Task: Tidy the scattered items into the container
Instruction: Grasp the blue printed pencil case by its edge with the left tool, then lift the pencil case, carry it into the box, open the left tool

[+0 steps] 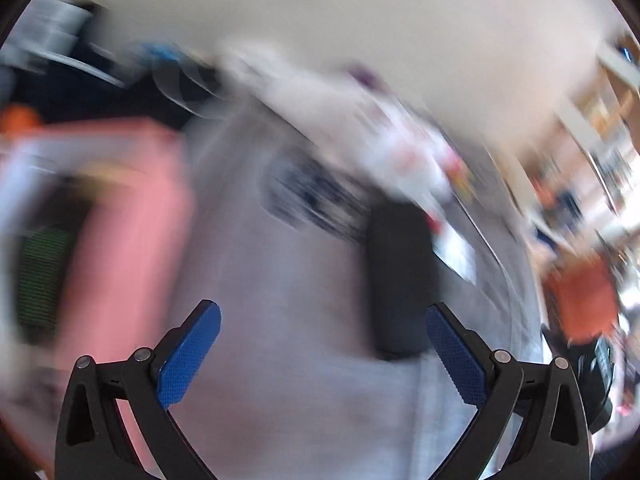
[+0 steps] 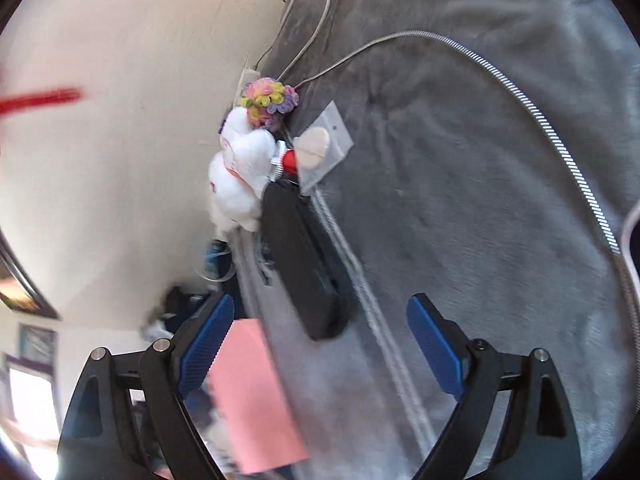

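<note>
Blue-padded right gripper point(image 2: 320, 340) wide apart, empty; best squared over black case point(image 2: 304, 264) on grey blanket point(image 2: 480, 200) before closing.

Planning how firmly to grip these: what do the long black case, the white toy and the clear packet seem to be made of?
Black case: looks like hard matte plastic, smooth with rounded edges, though it could be rubber-coated. White toy: soft plush, fluffy surface. Clear packet: thin glossy plastic film, see-through over two pale discs. All lie on a grey fleecy blanket.
</note>
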`<state>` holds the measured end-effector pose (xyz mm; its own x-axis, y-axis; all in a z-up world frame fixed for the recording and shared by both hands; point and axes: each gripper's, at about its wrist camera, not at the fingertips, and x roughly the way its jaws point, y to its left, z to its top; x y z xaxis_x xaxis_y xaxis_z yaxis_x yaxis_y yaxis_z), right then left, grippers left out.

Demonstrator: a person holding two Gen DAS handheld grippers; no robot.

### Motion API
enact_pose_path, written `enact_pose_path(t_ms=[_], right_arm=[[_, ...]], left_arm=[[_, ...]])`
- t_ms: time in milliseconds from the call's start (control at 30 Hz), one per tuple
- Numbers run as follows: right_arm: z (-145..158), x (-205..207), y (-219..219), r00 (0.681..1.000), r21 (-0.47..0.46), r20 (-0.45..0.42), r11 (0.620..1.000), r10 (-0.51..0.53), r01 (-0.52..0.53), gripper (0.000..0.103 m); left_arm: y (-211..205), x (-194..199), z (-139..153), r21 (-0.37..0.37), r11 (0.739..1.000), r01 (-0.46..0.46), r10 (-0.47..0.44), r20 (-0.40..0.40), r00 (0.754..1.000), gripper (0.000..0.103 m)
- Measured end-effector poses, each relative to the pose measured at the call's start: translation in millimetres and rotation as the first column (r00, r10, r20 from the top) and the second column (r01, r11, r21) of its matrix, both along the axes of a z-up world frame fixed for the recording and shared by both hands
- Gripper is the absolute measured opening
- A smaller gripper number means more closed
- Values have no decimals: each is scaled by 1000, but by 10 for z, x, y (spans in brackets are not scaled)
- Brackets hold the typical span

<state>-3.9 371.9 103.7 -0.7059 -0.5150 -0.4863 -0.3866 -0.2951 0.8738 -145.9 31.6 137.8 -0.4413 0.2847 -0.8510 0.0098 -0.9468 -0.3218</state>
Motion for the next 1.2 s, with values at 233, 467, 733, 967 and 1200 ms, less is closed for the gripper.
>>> enact_pose_path(t_ms=[233,467,733,967,1200], right_arm=[[432,40,132,988,-63,-139,995,70,-80,94],[288,36,172,988,-108,-101,986,114,-125,97],[267,33,58,987,-42,-86,989,135,-139,97],[174,74,18,993,-57,-56,993,102,-105,97],[155,17,-162,987,-31,-38,987,154,-155,97]], left_arm=[[1264,-818,-821,-76,992,100,-81,221,972,103],[1519,-1029,-1111,-374,914,157,-103,160,982,101],[1003,-586,-570,-86,987,137,-128,102,987,41],[195,-403,-340,-95,994,60,-51,98,994,31],[168,-441,-779,-99,982,164,-140,212,967,77]])
